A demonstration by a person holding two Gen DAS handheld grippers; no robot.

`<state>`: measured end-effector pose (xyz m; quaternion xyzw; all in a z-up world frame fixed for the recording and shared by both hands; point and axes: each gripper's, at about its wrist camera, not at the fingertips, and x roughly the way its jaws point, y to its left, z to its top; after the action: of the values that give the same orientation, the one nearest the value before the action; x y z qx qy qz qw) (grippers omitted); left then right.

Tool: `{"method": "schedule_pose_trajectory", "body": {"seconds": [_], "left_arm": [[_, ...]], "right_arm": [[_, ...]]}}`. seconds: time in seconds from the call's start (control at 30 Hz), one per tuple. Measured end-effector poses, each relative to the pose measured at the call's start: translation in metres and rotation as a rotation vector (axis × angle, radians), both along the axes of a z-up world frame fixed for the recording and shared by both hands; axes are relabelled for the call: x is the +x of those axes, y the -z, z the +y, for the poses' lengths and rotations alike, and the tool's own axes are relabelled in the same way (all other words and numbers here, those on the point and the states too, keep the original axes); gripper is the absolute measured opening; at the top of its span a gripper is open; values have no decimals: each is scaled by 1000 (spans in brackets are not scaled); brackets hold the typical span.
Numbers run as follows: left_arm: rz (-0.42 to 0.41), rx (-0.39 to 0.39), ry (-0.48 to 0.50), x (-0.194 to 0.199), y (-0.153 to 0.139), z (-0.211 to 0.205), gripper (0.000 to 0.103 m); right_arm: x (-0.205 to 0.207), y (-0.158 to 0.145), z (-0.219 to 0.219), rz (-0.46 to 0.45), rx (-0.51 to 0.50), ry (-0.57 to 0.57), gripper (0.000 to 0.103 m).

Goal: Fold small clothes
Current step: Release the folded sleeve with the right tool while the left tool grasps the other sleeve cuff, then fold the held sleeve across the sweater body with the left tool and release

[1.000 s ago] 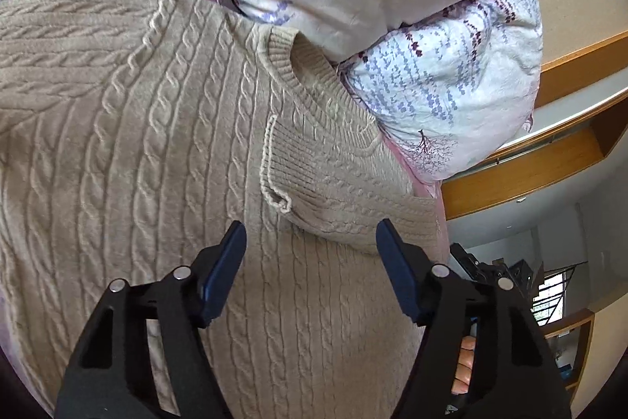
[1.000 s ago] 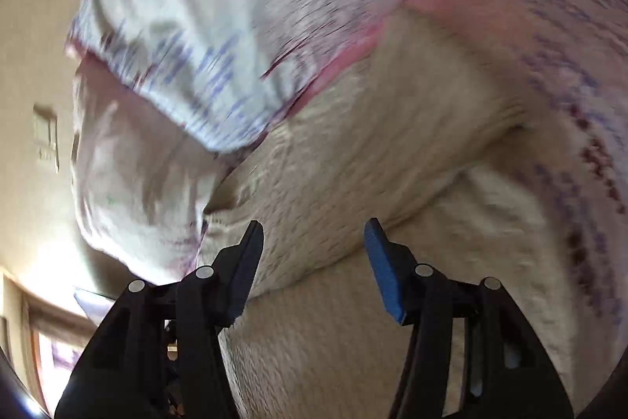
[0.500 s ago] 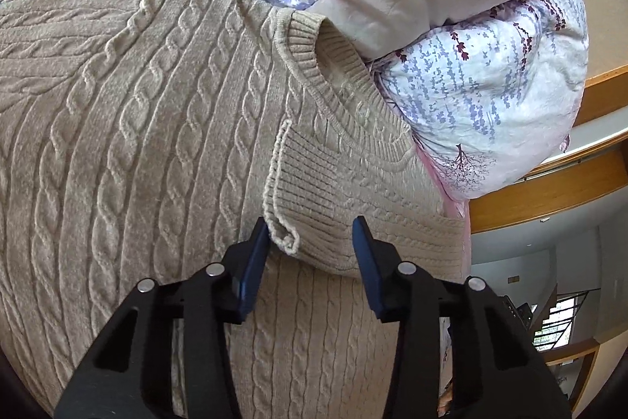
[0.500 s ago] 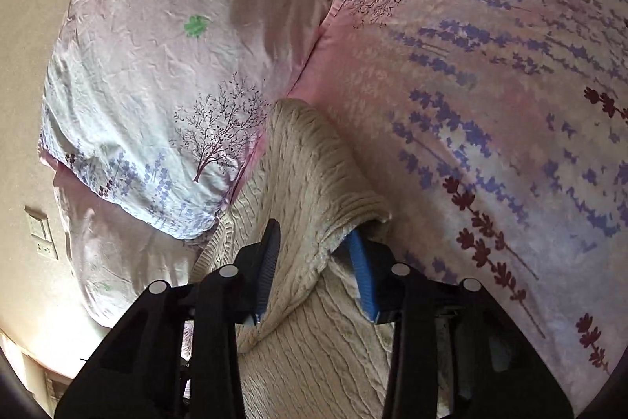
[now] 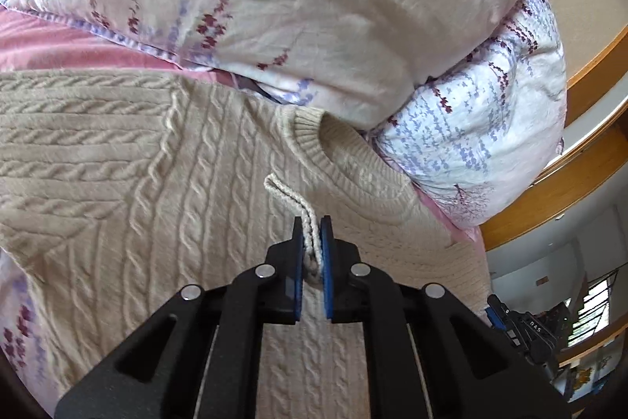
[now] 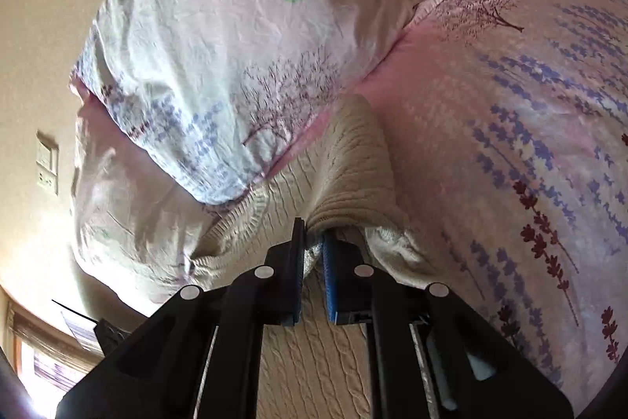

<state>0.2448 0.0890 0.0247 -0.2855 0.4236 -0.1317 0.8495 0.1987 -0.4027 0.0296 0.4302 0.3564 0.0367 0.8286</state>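
On the bed (image 6: 510,105), left tongs (image 5: 312,242) and right tongs (image 6: 313,242) each pinch the beige sweater's (image 5: 157,183) edge.

Two floral pillows (image 5: 298,6) stacked at twelve o'clock on a pink bedspread (image 6: 510,112) with lavender sprigs. Wall switch (image 6: 47,163) at nine o'clock. Wooden headboard trim (image 5: 581,160) at three o'clock.
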Motion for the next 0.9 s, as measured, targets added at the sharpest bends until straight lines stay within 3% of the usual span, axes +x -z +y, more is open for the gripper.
{"method": "schedule_pose_trajectory", "body": {"seconds": [0.13,0.2,0.27,0.3,0.33,0.37,0.53,0.6,0.67,0.73,0.83,0.9], "left_arm": [[98,31,9,5,24,4,8],[106,35,21,3,31,3,9],[91,52,28,2,28,-1,11],[88,56,29,2,26,-3,12],[86,59,33,3,26,-5,12],[83,68,36,4,26,-7,12],[76,67,37,6,28,-6,11],[68,56,38,0,24,0,13],[42,53,31,-9,14,10,29],[2,59,13,-21,1,25,37],[-46,78,-22,-42,-18,50,45],[-57,84,-65,-56,-26,71,50]], "right_arm": [[3,29,2,128,9,34,10],[1,35,-6,113,92,45,11],[2,33,-14,70,144,49,24],[2,30,-17,44,137,62,24],[2,26,-20,34,88,93,10],[1,23,-22,44,47,124,7],[-8,33,-22,132,38,119,8],[-18,23,-19,148,-15,125,17],[-29,5,-12,125,-97,138,34],[-33,-17,1,82,-200,135,49],[-13,-45,51,21,-367,-25,65],[7,-47,89,29,-452,-163,66]]}}
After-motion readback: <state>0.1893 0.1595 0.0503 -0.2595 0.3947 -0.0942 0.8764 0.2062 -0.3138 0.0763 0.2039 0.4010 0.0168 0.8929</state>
